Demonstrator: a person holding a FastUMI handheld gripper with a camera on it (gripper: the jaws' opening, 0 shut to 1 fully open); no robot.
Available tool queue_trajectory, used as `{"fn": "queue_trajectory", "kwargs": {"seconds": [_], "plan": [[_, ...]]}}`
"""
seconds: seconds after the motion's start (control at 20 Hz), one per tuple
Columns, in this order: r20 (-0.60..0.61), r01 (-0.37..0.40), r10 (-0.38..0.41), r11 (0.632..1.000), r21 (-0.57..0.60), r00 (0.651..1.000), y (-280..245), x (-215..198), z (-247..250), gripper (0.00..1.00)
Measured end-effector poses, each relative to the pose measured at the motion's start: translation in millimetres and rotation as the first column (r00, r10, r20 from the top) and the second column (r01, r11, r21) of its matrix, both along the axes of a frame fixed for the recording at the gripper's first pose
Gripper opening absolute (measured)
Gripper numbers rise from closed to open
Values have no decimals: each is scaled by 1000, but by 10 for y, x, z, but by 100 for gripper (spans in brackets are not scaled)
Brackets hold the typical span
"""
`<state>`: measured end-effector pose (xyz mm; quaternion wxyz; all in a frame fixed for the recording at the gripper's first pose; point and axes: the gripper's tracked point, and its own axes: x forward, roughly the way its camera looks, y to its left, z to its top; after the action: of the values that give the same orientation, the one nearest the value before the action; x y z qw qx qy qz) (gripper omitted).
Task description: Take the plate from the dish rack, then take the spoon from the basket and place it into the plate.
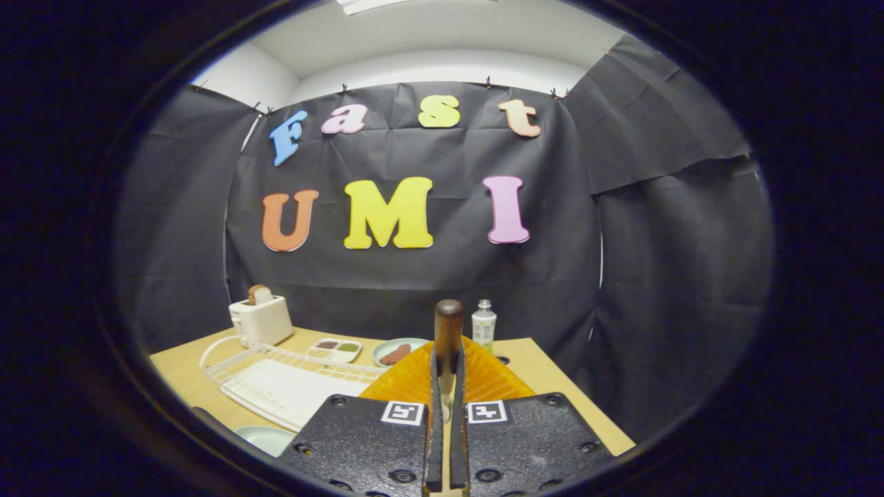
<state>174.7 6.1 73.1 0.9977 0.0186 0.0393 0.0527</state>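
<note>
One gripper (445, 414), fingers drawn narrow and pressing from both sides on the spoon (448, 338); its dark wooden handle stands upright between and above them.

Spoon: lifted, held over the orange basket (414, 379), which sits just ahead of the fingers. Its bowl end is hidden between the fingers.

Rack (290, 376): white wire, left of the basket, with nothing standing in it as far as can be seen.

Plate (266, 438): pale green, on the table (179, 376) near the rack's front corner, beside the left finger; only a part of its rim is visible. Judged to be the task's plate, already out of the rack.

Other items: toaster (261, 319) with bread beyond the rack; divided tray (334, 350); small dish (399, 352) with a brownish piece; bottle (483, 324) behind the basket.

Progress, as judged: plate step done, spoon gripped and raised. Remaining: carry the spoon left and down to the plate, then release it there.
</note>
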Motion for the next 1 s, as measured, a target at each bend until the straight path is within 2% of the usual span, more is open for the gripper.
{"fn": "queue_trajectory", "kwargs": {"seconds": [0.35, 1.0], "plan": [[-84, -123, 134, 985, 124, 987, 784, -516, -503, 9], [-180, -162, 207, 958, 237, 961, 1563, -769, -1492, 10]]}}
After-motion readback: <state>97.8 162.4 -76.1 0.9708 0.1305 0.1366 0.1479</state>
